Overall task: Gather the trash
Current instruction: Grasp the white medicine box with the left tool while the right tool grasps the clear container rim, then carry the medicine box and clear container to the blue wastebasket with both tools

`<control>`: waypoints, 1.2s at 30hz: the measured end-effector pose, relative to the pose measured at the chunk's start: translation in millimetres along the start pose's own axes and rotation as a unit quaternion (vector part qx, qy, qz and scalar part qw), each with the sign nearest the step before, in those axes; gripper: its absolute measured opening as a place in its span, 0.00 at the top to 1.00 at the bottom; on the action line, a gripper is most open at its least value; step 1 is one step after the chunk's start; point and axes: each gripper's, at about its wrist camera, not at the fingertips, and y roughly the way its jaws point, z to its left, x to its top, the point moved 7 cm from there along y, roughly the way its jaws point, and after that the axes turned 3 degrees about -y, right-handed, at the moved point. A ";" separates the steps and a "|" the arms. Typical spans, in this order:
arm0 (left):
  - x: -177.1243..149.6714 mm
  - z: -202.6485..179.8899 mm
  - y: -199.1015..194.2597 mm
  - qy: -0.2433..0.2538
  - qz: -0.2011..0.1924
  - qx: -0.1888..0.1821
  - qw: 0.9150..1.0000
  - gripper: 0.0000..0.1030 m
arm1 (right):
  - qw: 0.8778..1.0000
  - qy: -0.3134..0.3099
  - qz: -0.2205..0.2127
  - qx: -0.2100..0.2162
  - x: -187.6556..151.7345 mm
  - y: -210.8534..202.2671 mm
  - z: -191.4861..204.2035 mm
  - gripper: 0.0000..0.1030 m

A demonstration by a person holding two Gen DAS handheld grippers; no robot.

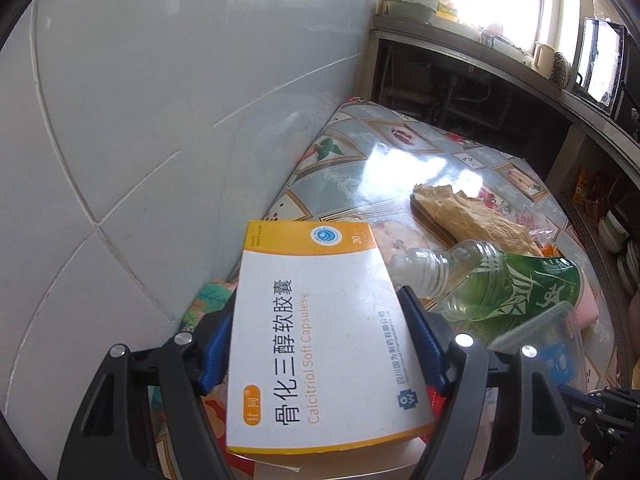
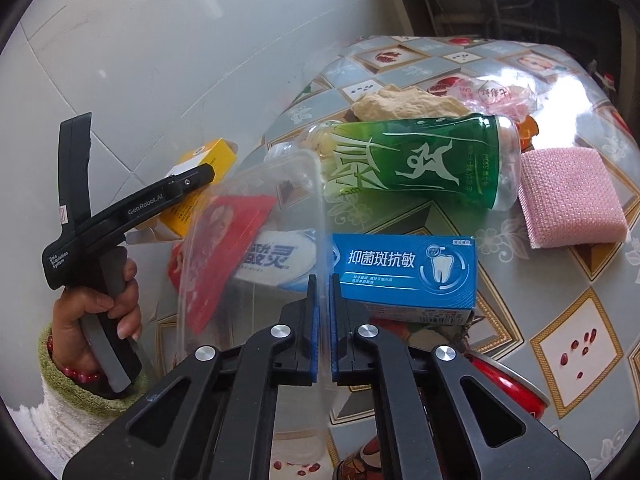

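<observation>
Tongs on the left (image 1: 320,312) are clamped across a white and yellow cardboard medicine box (image 1: 320,332), lifted off the bench beside the grey tiled wall (image 1: 140,120); in the right wrist view the same box (image 2: 208,160) shows held up in that tool by the person's left hand (image 2: 108,312).

Next to the right, the right tongs (image 2: 323,308) are nearly pressed together on the thin rim of a clear plastic container (image 2: 256,248), which they hold tilted up above the bench. A red packet (image 2: 224,248) and a white and blue pack (image 2: 276,260) show through its wall; whether they lie inside it or behind it I cannot tell.

Right of the container, a blue toothpaste box (image 2: 404,272) lies on the patterned glossy bench (image 2: 560,320), just ahead of the right tongs. Behind it a green-labelled clear plastic bottle (image 2: 412,160) lies on its side, with crumpled brown paper (image 2: 404,104) beyond it. Farther right sit a pink mesh sponge (image 2: 572,200), a pink plastic wrapper (image 2: 496,96) and, near the lower edge, a red drinks can (image 2: 508,392).

By my reading the collection is at an early stage: the medicine box is in hand and looks bound for the container, while the toothpaste box, bottle, paper, wrapper and can are left on the bench.
</observation>
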 end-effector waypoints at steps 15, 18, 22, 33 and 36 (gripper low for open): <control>15.0 -10.6 -39.6 -0.007 -0.052 -0.039 0.998 0.29 | 0.998 0.031 -0.048 0.026 5.1 -41.7 -0.7 0.98; 17.3 -16.3 -51.9 -0.006 -0.066 -0.052 0.996 0.29 | 0.997 0.035 -0.064 0.026 6.2 -57.0 -1.4 0.98; 23.0 -24.7 -67.4 -0.003 -0.086 -0.069 0.994 0.29 | 0.995 0.046 -0.084 0.021 9.1 -74.1 -4.7 0.98; 33.2 -56.4 -107.8 0.017 -0.130 -0.101 0.986 0.29 | 0.984 0.091 -0.154 -0.001 10.8 -128.9 -33.8 0.98; 32.9 -67.9 -116.5 0.021 -0.136 -0.116 0.984 0.29 | 0.980 0.099 -0.172 -0.011 6.3 -148.3 -43.0 0.98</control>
